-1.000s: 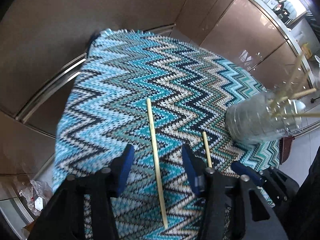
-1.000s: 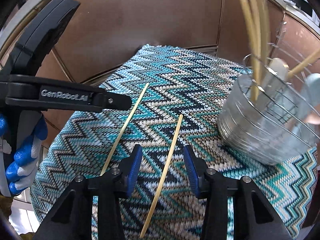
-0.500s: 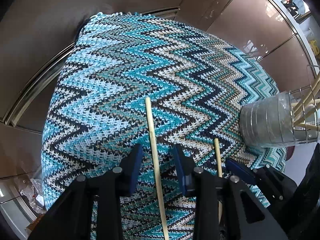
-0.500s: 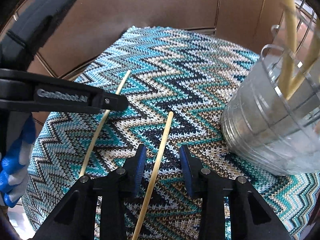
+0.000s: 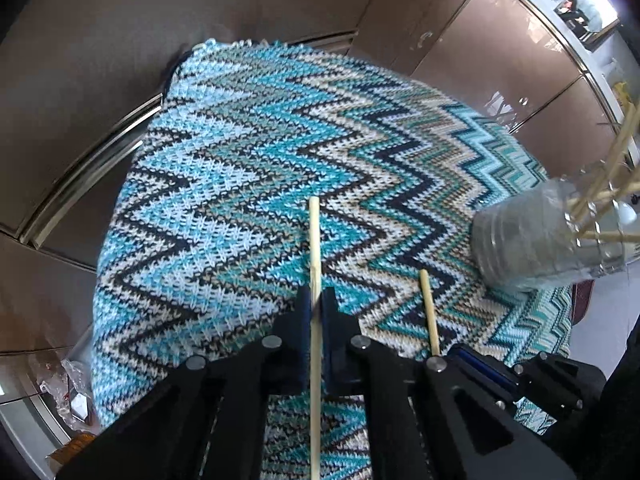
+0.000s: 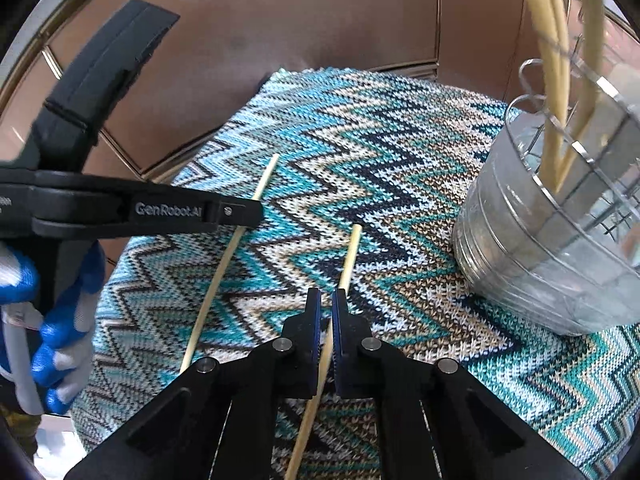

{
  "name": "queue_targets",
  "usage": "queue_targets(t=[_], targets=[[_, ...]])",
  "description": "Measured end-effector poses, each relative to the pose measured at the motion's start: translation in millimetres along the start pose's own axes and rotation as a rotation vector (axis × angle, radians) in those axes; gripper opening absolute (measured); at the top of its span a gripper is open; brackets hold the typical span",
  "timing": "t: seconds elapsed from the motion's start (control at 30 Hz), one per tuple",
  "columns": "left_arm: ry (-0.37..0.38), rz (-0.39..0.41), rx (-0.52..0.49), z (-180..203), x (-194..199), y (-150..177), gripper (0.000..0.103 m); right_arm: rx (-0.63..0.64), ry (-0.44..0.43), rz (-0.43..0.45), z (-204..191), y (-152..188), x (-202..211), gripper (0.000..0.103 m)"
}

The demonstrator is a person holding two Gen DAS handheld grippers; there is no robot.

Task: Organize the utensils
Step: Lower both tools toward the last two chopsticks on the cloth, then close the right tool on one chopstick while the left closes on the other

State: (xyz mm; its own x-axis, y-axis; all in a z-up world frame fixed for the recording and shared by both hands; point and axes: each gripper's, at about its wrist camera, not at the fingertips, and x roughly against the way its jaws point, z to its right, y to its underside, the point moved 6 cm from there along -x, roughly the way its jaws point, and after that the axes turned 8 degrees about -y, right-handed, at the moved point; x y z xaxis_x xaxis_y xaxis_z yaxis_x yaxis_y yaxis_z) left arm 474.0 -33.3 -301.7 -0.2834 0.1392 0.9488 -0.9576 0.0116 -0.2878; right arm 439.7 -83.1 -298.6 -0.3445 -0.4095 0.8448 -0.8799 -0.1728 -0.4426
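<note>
On the blue zigzag knitted cloth (image 5: pixel 224 184), both grippers have closed since 0.5 s ago. Left gripper (image 5: pixel 316 300) now clamps 1 long pale wooden chopstick (image 5: pixel 315 240); right gripper (image 6: pixel 327 304) clamps the shorter wooden chopstick (image 6: pixel 349 256), beside the wire-and-plastic utensil holder (image 6: pixel 552 248).

Two close forward wrist views, shared zigzag cloth (image 5: pixel 248 168).

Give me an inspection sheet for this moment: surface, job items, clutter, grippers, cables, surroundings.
Surface: zigzag knit cloth, blue, teal and cream.
Job's things: two chopsticks lying on the cloth, left chopstick and right chopstick; metal holder upright at right with sticks in it.
Clutter: nothing seen on the cloth.
Grippers: left gripper shut on the left chopstick; right gripper shut on the right chopstick.
Cables: nothing seen.
Surroundings: brown panels behind; bags on the floor at lower left.
</note>
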Motion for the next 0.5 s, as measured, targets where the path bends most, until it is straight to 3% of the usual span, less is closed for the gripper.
queue_targets(t=[0.17,0.3,0.47,0.5], targets=[[0.016,0.017,0.005,-1,13,5,0.005,-0.027,0.008,-0.01,0,1,1,0.007],[0.022,0.016,0.014,-7,14,4,0.005,-0.047,0.057,-0.036,11,0,-12,0.029],[0.028,-0.004,0.021,-10,2,2,0.005,-0.035,0.067,-0.066,15,-4,-28,0.028],[0.029,-0.009,0.019,-9,-1,3,0.005,-0.031,0.071,-0.067,15,-4,-28,0.024]])
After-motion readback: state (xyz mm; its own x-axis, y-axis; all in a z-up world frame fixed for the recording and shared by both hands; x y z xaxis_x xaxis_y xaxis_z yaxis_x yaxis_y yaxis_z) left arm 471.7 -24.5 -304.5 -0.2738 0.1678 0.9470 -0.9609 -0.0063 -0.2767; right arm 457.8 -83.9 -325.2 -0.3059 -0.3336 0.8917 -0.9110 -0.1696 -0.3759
